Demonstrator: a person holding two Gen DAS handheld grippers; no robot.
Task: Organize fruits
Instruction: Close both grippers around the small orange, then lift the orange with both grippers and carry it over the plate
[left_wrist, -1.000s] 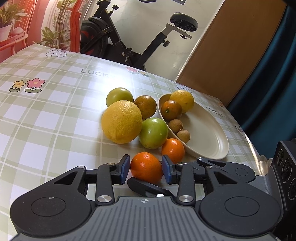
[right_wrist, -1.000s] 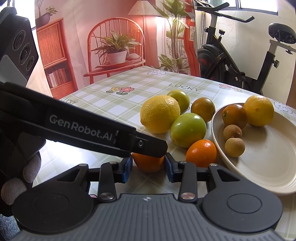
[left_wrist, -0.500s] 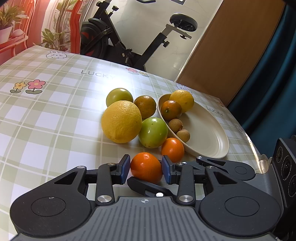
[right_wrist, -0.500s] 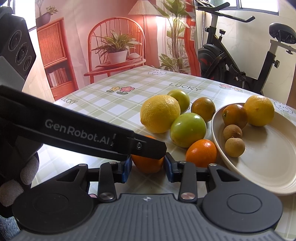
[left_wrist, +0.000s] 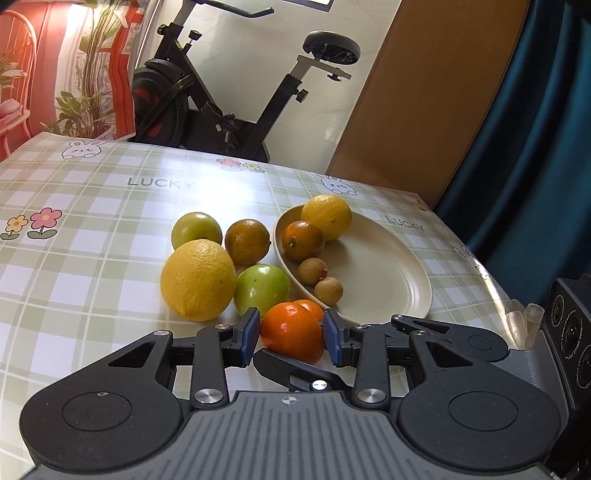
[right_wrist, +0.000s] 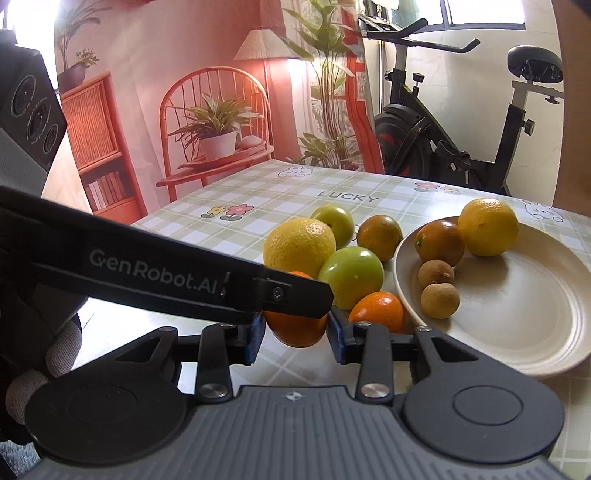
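Observation:
A small orange (left_wrist: 291, 328) sits between the blue pads of my left gripper (left_wrist: 291, 336), which is shut on it just above the checked tablecloth. My right gripper (right_wrist: 295, 341) is also shut on this orange (right_wrist: 295, 326), gripping it crosswise. One of the right gripper's black fingers (left_wrist: 291, 369) shows under the fruit, and the left gripper's finger (right_wrist: 184, 280) crosses over its top. A second small orange (right_wrist: 376, 310) lies just behind, beside the cream oval plate (right_wrist: 517, 295). That plate (left_wrist: 376, 266) holds a yellow citrus, a dark orange and two small brown fruits.
On the cloth left of the plate lie a large yellow citrus (left_wrist: 197, 280), two green fruits (left_wrist: 262, 290) and a dark orange (left_wrist: 247, 242). An exercise bike (left_wrist: 221, 110) stands beyond the table's far edge. A gloved hand (right_wrist: 55, 354) is at lower left.
The left gripper has risen a little with the orange, which now partly covers the second orange behind it. Both pairs of pads stay on the fruit.

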